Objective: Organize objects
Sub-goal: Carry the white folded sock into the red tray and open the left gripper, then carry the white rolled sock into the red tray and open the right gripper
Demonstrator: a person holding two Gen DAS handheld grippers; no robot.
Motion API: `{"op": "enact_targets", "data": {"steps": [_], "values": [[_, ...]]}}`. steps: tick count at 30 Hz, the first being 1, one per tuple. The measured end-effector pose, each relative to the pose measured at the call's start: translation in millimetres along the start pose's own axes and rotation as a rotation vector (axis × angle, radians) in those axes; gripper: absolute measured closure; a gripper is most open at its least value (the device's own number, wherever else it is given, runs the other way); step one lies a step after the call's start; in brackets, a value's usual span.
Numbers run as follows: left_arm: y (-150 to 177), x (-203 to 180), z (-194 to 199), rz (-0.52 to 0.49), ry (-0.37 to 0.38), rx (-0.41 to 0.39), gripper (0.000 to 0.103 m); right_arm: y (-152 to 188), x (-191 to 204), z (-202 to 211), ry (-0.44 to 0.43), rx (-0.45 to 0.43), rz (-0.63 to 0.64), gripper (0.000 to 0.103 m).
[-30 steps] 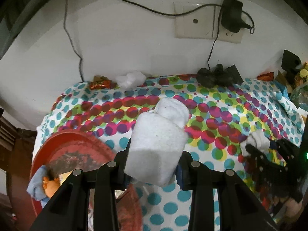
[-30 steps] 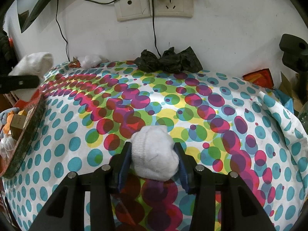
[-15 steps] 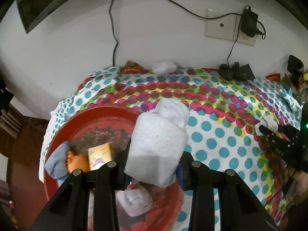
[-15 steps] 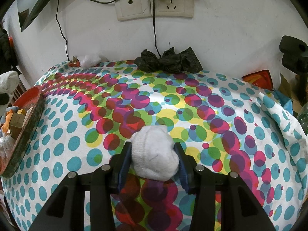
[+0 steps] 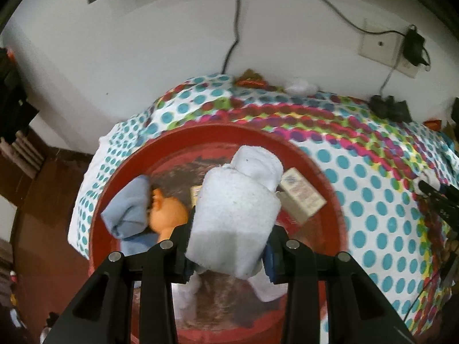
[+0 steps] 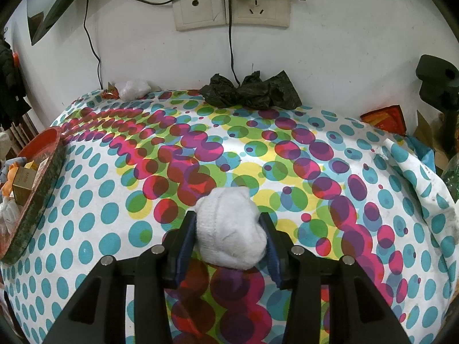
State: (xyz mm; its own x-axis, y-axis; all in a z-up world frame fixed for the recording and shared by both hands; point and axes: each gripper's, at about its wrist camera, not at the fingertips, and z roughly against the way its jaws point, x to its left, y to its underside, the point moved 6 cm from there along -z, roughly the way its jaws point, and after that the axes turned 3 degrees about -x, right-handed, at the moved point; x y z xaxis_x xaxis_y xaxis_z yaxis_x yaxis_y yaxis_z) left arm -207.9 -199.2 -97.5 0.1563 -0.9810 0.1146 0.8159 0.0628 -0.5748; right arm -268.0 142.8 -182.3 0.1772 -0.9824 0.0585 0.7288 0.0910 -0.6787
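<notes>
Since the earlier frame our left gripper (image 5: pixel 229 253) had swung over the red tray (image 5: pixel 330 172), jaws clamped on a rolled white sock (image 5: pixel 233 218) above a blue cloth (image 5: pixel 129 209), an orange toy (image 5: pixel 167 210) and a small box (image 5: pixel 301 193); our right gripper (image 6: pixel 229 246) stayed over the dotted tablecloth (image 6: pixel 94 206), pinching a white sock bundle (image 6: pixel 228 229)

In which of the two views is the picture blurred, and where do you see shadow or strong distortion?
Left wrist view: the dotted cloth near the red tray is smeared by motion, while the rolled white towel in the jaws stays sharp, its underside shaded. Right wrist view: sharp throughout; the fisheye bends the tablecloth into a dome and blackens the corners.
</notes>
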Motion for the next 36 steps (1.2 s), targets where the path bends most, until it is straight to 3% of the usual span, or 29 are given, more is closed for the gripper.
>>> {"op": "enact_targets", "data": {"steps": [16, 24, 32, 36], "values": [[23, 54, -26, 0.069, -0.054, 0.026, 0.062, -1, 0, 0, -0.002, 0.001, -0.001, 0.058], [24, 54, -18, 0.058, -0.066, -0.02, 0.037, -1, -1, 0, 0.006, 0.0, 0.009, 0.058], [28, 52, 19, 0.043, -0.1, -0.11, 0.013, -1, 1, 1, 0.011, -0.003, 0.01, 0.058], [38, 57, 36, 0.06, -0.122, -0.141, 0.008, -1, 4, 3, 0.041, -0.005, 0.007, 0.06]]}}
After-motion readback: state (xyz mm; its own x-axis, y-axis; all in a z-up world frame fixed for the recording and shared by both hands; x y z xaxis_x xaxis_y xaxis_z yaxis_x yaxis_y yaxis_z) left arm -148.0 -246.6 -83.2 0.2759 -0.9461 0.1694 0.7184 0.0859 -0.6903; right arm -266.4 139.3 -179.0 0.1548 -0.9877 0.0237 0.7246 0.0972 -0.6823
